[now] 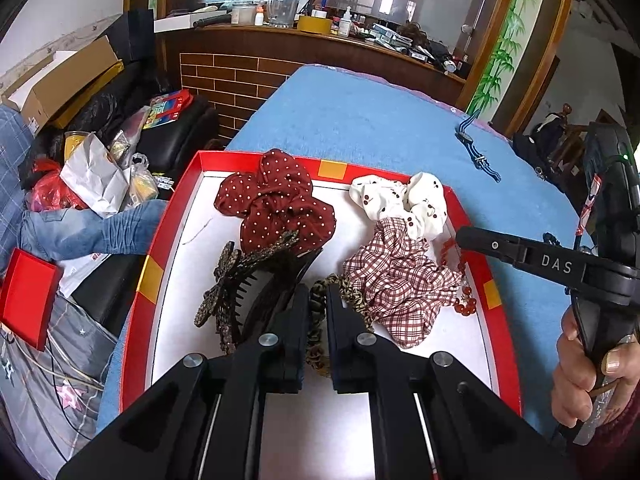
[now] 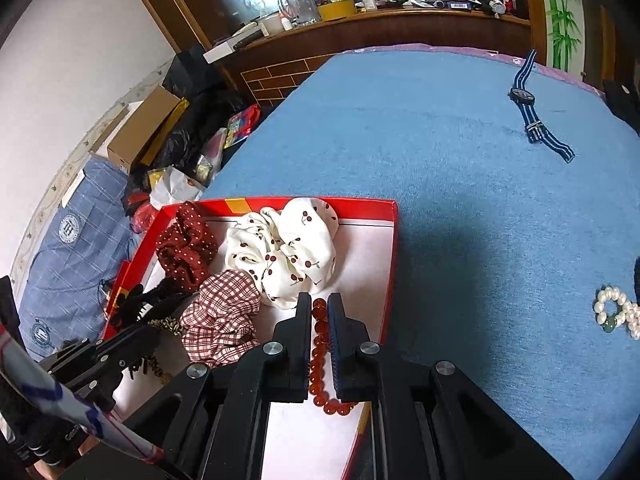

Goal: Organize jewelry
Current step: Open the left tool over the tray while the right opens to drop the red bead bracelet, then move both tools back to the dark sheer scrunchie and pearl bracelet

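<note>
A red box [image 1: 160, 240] with a white floor sits on the blue cloth. It holds a dark red polka-dot scrunchie [image 1: 276, 204], a white cherry scrunchie [image 1: 416, 200], a plaid scrunchie [image 1: 396, 276] and a dark flower hair claw [image 1: 232, 292]. My left gripper [image 1: 318, 300] is shut on a leopard-print hair tie [image 1: 316, 344] over the box. My right gripper [image 2: 319, 306] is shut on a red bead bracelet [image 2: 320, 364] inside the box [image 2: 390, 280], next to the cherry scrunchie [image 2: 288, 256] and plaid scrunchie [image 2: 224, 316]. The right gripper also shows in the left wrist view [image 1: 460, 236].
A blue striped watch [image 2: 536, 116] lies far right on the blue cloth [image 2: 460, 168]; it also shows in the left wrist view [image 1: 476, 152]. A white pearl bracelet [image 2: 618, 312] lies at the right edge. Clutter, bags and cardboard boxes [image 1: 68, 76] fill the floor left of the table.
</note>
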